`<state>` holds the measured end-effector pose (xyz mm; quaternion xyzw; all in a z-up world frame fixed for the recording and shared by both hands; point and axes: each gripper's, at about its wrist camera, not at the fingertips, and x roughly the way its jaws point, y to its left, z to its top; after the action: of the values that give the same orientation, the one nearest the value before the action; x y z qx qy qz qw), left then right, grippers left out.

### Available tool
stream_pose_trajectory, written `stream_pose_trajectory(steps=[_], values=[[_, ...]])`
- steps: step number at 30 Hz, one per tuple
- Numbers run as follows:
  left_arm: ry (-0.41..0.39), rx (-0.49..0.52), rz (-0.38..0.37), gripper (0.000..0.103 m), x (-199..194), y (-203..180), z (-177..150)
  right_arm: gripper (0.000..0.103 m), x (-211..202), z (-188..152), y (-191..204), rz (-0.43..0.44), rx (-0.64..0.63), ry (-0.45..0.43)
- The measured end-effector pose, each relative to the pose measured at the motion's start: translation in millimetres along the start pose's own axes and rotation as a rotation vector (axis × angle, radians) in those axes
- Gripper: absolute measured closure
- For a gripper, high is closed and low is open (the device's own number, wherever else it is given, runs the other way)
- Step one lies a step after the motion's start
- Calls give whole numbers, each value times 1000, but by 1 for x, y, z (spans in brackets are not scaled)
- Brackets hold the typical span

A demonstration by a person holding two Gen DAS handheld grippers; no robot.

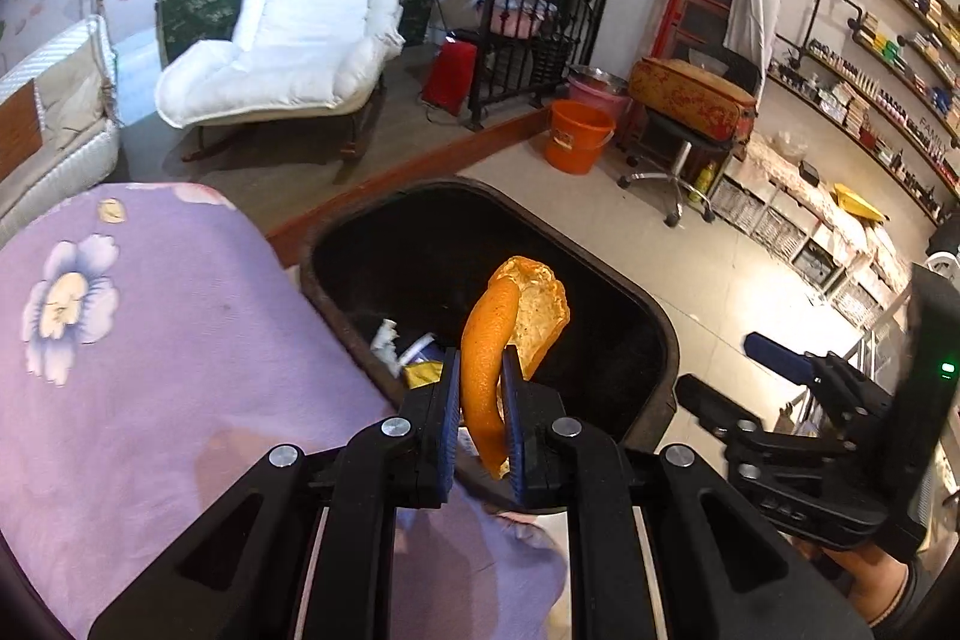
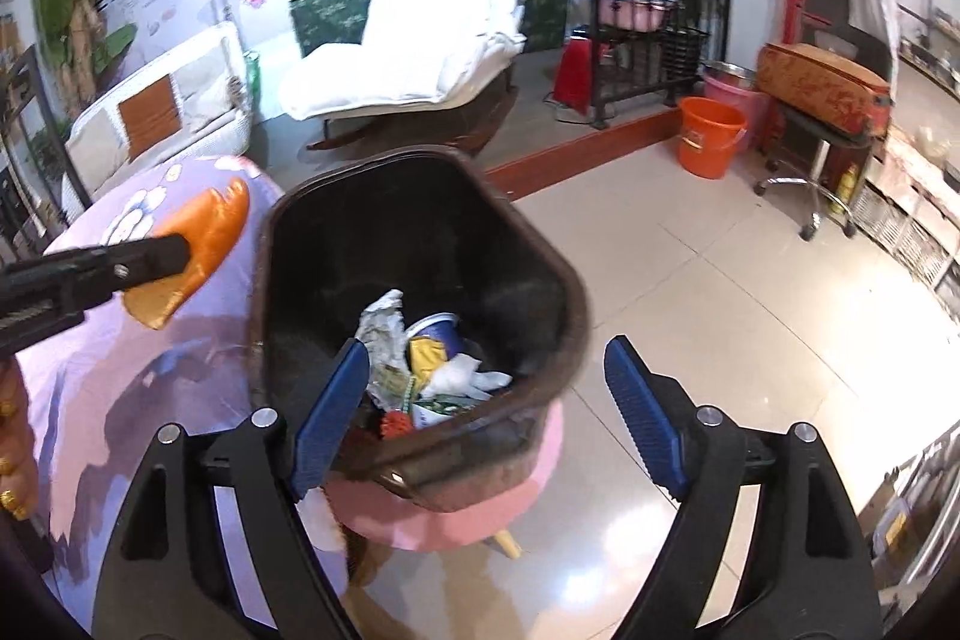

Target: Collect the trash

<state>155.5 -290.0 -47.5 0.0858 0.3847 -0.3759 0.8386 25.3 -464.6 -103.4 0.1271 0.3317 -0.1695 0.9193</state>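
Partly hidden, bin (image 1: 654,334) perhaps holds wrappers (image 2: 384,328).

Trash bin (image 2: 558,292) mouth open from above, litter (image 2: 420,358) only at its bottom, lilac-covered bench (image 1: 150,340) crowding its left rim, tiled floor (image 2: 720,280) clear to the right.

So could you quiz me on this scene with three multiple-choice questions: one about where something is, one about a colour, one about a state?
1. Where does the dark bin stand?
A. on a pink stool
B. on the white recliner
C. inside the orange bucket

2. What colour is the cloth on the table?
A. green
B. purple with flowers
C. plain black

3. How is the right gripper?
A. clamped on a cup
B. holding peel
C. open and empty

Answers: 1 A, the pink stool shows under the bin. 2 B, purple with pale flowers. 3 C, its blue pads stand apart; the left gripper holds the orange peel.
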Motion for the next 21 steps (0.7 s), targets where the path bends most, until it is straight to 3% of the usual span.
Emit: stream_pose_trajectory(steps=[9, 10, 12, 13, 14, 17, 21], values=[[50, 44, 0, 85, 31, -20, 6, 22, -4, -9, -33, -32, 82, 14], [55, 53, 0, 79, 34, -22, 6, 22, -3, -9, -34, -34, 86, 17], [49, 71, 6, 56, 37, -26, 8, 22, -1, -10, -35, -40, 90, 20], [36, 73, 11, 40, 37, -28, 9, 22, -1, -10, -36, -42, 93, 21], [17, 71, 8, 32, 34, -29, 8, 22, -1, -11, -37, -45, 95, 22], [0, 68, 4, 22, 30, -27, 8, 17, 0, -11, -41, -59, 101, 22], [-28, 79, 25, 19, 17, -26, 6, 13, -3, -12, -43, -71, 107, 13]])
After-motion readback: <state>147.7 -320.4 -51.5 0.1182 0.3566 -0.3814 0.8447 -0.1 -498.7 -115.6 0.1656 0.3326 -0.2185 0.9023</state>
